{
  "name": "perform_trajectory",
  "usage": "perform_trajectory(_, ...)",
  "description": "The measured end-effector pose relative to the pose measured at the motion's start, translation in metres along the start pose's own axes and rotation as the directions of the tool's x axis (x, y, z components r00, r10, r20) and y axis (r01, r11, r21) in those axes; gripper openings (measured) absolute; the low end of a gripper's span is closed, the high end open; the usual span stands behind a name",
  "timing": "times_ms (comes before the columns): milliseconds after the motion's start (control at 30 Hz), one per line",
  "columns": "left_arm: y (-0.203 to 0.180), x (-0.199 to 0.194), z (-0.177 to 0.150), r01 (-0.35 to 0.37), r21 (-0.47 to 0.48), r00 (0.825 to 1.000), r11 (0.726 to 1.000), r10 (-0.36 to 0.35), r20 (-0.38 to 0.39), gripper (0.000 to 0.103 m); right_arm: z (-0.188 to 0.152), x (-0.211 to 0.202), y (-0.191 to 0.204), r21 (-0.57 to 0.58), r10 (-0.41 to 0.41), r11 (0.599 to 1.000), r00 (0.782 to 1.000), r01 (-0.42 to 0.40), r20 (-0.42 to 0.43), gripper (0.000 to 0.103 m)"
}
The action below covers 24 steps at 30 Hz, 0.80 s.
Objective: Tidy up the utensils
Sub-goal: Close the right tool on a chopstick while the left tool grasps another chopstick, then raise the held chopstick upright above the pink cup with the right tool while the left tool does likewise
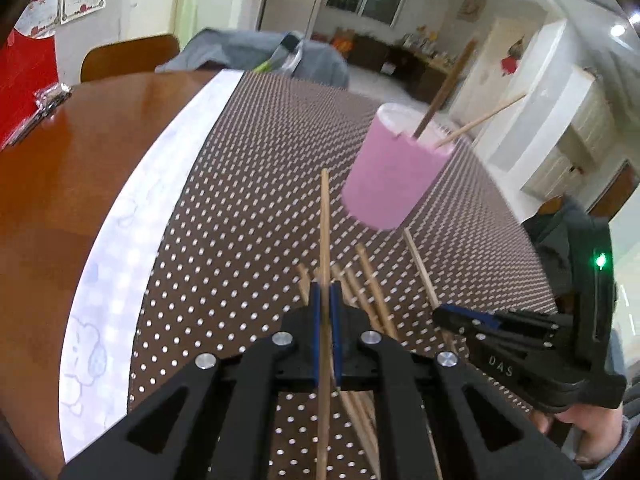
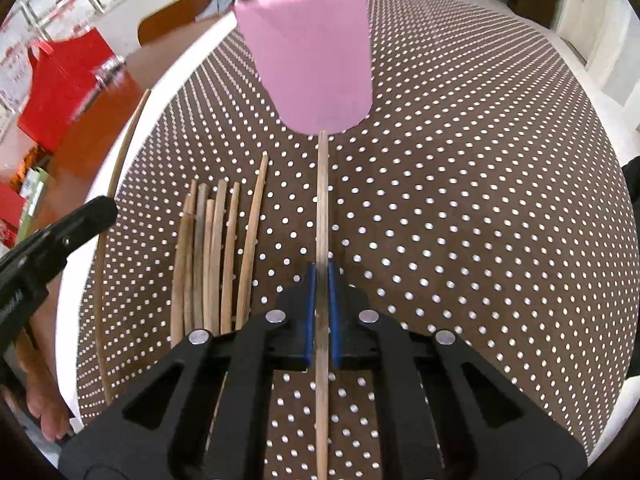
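Left tongs, right tongs each pinch slim wooden chopstick; cylindrical pink cup on dotted mat.

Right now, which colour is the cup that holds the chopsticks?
The cup is pink; the right wrist view shows it best.

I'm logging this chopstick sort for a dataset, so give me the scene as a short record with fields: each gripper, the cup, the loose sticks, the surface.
left gripper: shut on a chopstick, raised off the mat
right gripper: shut on a second chopstick, tip pointing toward the cup
pink cup: upright, two sticks already leaning inside
loose chopsticks: about six lying side by side on the mat, left of the right gripper
dotted mat: brown with white dots, over a wooden table
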<state>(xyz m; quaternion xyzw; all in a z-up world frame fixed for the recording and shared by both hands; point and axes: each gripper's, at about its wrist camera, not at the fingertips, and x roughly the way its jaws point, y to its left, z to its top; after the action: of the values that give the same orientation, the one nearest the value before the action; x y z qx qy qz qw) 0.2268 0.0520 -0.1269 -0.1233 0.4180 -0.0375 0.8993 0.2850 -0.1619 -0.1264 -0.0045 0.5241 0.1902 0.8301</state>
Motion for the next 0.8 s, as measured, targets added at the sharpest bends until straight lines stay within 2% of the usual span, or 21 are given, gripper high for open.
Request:
perform_trajectory(133, -0.001, -0.015, 0.005, 0.042, 0.004, 0.996, 0.999, -0.042, 0.078, 0.005, -0.015, -0.027, -0.010, 0.004, 0.035, 0.999, 0.995, -0.036, 0.089, 0.007)
perform_trajectory(233, -0.003, -0.028, 0.012, 0.066, 0.016, 0.987, 0.998, -0.067, 0.143, 0.005, -0.023, -0.052, -0.017, 0.009, 0.070, 0.997, 0.980, -0.073, 0.186, 0.006)
perform_trajectory(367, -0.009, -0.047, 0.024, 0.117, 0.040, 0.964, 0.992, -0.123, 0.235, 0.005, -0.028, -0.091, -0.017, -0.009, 0.106, 0.994, 0.934, -0.110, 0.340, 0.006)
perform_trajectory(467, -0.012, -0.059, 0.034, 0.144, 0.058, 0.942, 0.988, -0.155, 0.298, 0.005, -0.026, -0.113, -0.006, -0.028, 0.133, 0.991, 0.887, -0.134, 0.443, 0.006)
perform_trajectory(533, -0.011, -0.065, 0.044, 0.165, 0.066, 0.918, 0.984, -0.177, 0.356, 0.005, -0.022, -0.126, -0.006, -0.037, 0.144, 0.989, 0.845, -0.145, 0.516, 0.006)
perform_trajectory(633, -0.008, -0.069, 0.058, 0.186, 0.065, 0.879, 0.980, -0.196, 0.436, 0.005, -0.015, -0.139, -0.008, -0.045, 0.136, 0.990, 0.779, -0.137, 0.612, 0.006)
perform_trajectory(700, -0.005, -0.070, 0.068, 0.210, 0.058, 0.842, 0.976, -0.211, 0.497, 0.005, -0.009, -0.146, -0.005, -0.044, 0.126, 0.990, 0.727, -0.131, 0.675, 0.006)
perform_trajectory(767, -0.005, -0.067, 0.080, 0.214, 0.061, 0.805, 0.975, -0.211, 0.555, 0.005, 0.000, -0.148, 0.001, -0.044, 0.120, 0.991, 0.688, -0.127, 0.716, 0.006)
perform_trajectory(800, -0.004, -0.066, 0.084, 0.215, 0.062, 0.795, 0.975, -0.211, 0.568, 0.005, 0.005, -0.149, 0.002, -0.043, 0.118, 0.991, 0.665, -0.127, 0.737, 0.006)
